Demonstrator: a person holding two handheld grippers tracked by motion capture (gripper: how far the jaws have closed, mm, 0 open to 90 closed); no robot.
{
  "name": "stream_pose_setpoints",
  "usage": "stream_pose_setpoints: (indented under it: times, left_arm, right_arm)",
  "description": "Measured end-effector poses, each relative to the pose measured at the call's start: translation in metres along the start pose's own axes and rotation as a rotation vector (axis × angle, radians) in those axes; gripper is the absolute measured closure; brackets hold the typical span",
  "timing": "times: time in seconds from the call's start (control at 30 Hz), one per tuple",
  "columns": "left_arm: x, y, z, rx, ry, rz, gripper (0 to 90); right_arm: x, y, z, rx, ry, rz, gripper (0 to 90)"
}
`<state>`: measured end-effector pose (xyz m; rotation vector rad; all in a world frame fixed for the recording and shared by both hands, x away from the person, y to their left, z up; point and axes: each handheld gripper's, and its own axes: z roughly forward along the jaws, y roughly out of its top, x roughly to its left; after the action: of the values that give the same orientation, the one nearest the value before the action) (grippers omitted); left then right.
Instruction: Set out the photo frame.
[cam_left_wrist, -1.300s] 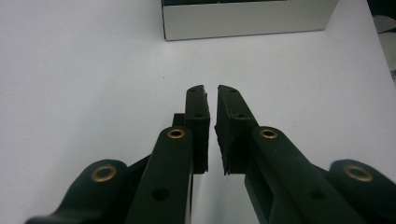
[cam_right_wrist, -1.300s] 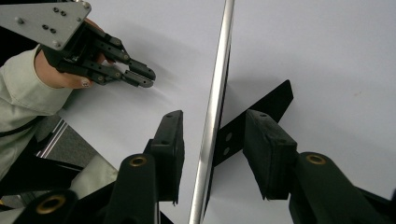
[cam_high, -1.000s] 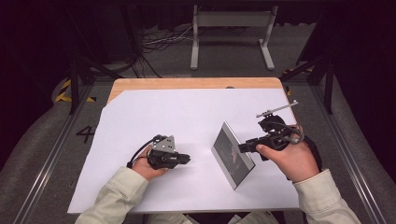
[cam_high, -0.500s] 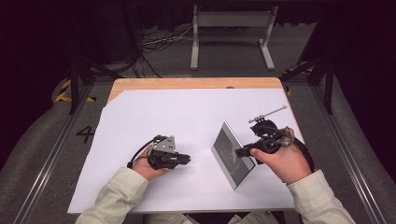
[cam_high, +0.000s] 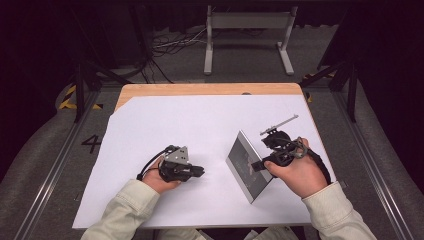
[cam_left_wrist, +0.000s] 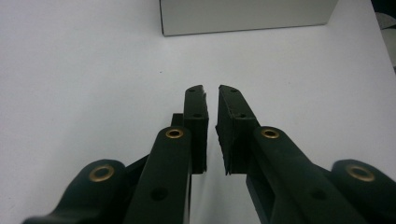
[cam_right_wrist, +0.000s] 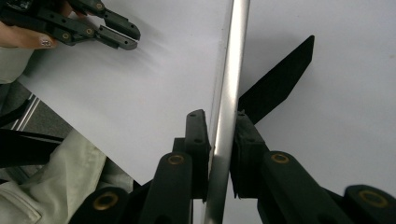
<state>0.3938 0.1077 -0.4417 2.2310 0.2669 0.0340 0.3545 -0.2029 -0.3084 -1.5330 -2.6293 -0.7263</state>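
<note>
A silver-edged picture frame (cam_high: 242, 155) stands tilted on the white sheet, right of centre. My right gripper (cam_high: 257, 165) holds its right edge. In the right gripper view the jaws (cam_right_wrist: 218, 114) have just been closing and now press on the thin metal edge (cam_right_wrist: 233, 60). The frame's black prop leg (cam_right_wrist: 280, 84) sticks out behind. My left gripper (cam_high: 200, 171) rests on the sheet left of the frame and points at it. Its jaws (cam_left_wrist: 211, 88) are nearly together with nothing between them, and the frame's pale face (cam_left_wrist: 247, 16) lies ahead.
The white sheet (cam_high: 175, 125) covers most of the wooden table (cam_high: 210, 89). A grey metal stand (cam_high: 247, 20) and cables (cam_high: 170, 45) sit on the floor behind. Rails run along both sides of the table.
My right hand shifted slightly left toward the frame and its jaws closed on the frame's edge. The left hand and gripper stayed put.
</note>
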Motion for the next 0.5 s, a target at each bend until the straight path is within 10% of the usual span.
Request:
stream_pose_setpoints:
  times: [0.5]
  left_arm:
    - [0.0002, -0.0002, 0.0001, -0.002, -0.002, -0.002, 82.1]
  right_arm:
    - [-0.0050, 0.0005, -0.0065, 0.015, -0.041, -0.023, 83.9]
